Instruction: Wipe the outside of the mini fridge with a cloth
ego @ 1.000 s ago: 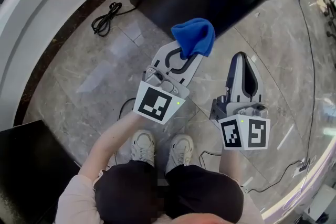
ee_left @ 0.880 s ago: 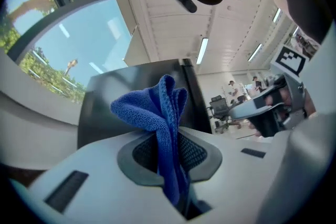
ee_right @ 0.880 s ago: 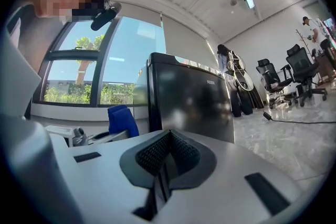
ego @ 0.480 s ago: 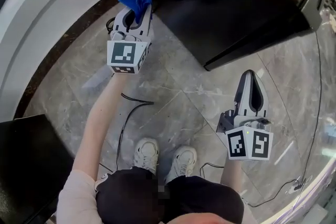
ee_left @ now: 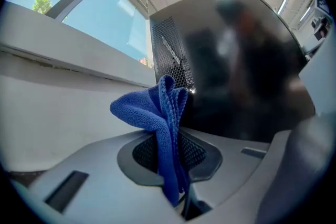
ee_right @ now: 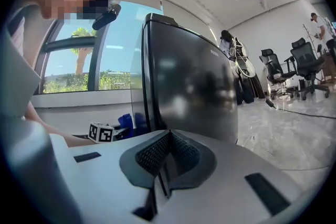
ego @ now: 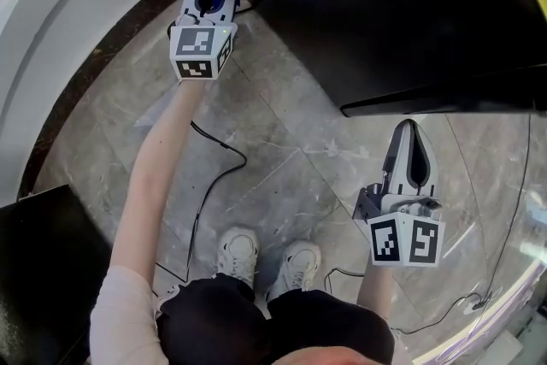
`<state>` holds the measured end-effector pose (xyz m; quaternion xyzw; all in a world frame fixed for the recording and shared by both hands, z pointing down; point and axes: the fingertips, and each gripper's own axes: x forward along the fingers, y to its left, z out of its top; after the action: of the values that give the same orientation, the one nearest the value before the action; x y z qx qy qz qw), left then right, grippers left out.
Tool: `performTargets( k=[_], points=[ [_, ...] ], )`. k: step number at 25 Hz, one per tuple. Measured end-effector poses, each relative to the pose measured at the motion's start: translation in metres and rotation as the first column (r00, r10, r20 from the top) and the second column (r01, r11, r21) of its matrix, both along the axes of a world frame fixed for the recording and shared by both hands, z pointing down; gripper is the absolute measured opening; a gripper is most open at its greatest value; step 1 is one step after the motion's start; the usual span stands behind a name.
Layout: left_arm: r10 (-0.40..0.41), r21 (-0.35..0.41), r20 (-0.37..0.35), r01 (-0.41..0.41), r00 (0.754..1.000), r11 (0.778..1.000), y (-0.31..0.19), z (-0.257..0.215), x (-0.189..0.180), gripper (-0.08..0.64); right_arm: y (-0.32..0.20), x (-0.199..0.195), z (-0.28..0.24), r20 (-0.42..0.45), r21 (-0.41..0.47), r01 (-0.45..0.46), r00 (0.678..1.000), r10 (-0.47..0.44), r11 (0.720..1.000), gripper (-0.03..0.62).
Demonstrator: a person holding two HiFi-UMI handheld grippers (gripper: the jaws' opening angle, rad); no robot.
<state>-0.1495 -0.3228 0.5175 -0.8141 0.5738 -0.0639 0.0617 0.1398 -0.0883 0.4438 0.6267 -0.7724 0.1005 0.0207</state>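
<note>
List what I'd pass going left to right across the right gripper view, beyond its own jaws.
left gripper → blue cloth → mini fridge → office chairs

That black box-shaped mini fridge is super glossy, basically mirror-smooth, with a perforated metal mesh panel at its edge. The blue cloth by the fridge looks like nubbly, soft microfibre. The grey floor tiles under the fridge are polished, marble-look stone.
</note>
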Motion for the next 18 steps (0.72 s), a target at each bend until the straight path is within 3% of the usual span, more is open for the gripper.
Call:
performTargets(
  k=[4, 11, 18],
  points=[
    [-0.014, -0.028, 0.030, 0.014, 0.999, 1.000, -0.014, 0.014, 0.000, 0.055, -0.003, -0.011, 0.004, -0.023, 0.000, 0.025, 0.999, -0.025, 1.000, 0.011],
    [-0.002, -0.023, -0.016, 0.002, 1.000, 1.000, -0.012, 0.011, 0.011, 0.055, -0.004, -0.013, 0.005, -0.053, 0.003, 0.027, 0.998, -0.027, 1.000, 0.011],
    [0.070, 0.020, -0.025, -0.070, 0.997, 0.997, 0.024, -0.003, 0.046, 0.055, -0.004, -0.013, 0.005, -0.033, -0.003, 0.012, 0.999, -0.012, 1.000, 0.011]
  ],
)
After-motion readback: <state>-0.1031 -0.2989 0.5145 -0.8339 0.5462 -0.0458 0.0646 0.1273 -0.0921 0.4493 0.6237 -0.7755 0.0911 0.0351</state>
